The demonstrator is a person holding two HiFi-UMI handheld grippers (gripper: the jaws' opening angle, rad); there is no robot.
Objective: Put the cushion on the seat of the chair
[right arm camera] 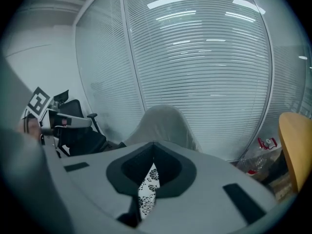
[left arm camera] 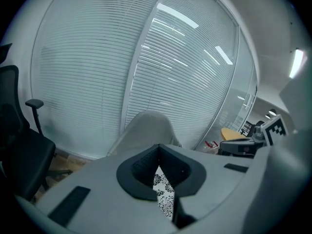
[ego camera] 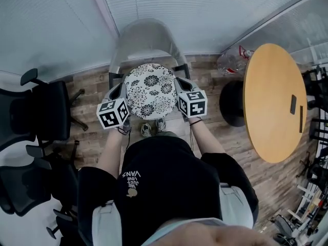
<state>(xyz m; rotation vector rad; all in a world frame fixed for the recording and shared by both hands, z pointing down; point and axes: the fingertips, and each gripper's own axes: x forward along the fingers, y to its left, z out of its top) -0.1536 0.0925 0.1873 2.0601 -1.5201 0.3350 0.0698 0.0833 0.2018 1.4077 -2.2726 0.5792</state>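
A round white cushion (ego camera: 150, 90) with black flower print hangs in the air in front of the grey shell chair (ego camera: 146, 37). My left gripper (ego camera: 123, 93) is shut on its left rim and my right gripper (ego camera: 178, 90) is shut on its right rim. In the left gripper view a strip of the cushion (left arm camera: 165, 193) shows pinched between the jaws, with the chair back (left arm camera: 146, 128) behind. The right gripper view shows the same: cushion (right arm camera: 146, 191) in the jaws, chair back (right arm camera: 165, 123) beyond. The cushion hides the chair's seat in the head view.
A round wooden table (ego camera: 274, 101) on a black base stands at the right. Black office chairs (ego camera: 36, 114) crowd the left. Glass walls with blinds (ego camera: 205, 14) close the far side. A clear plastic bag (ego camera: 233, 60) lies by the wall.
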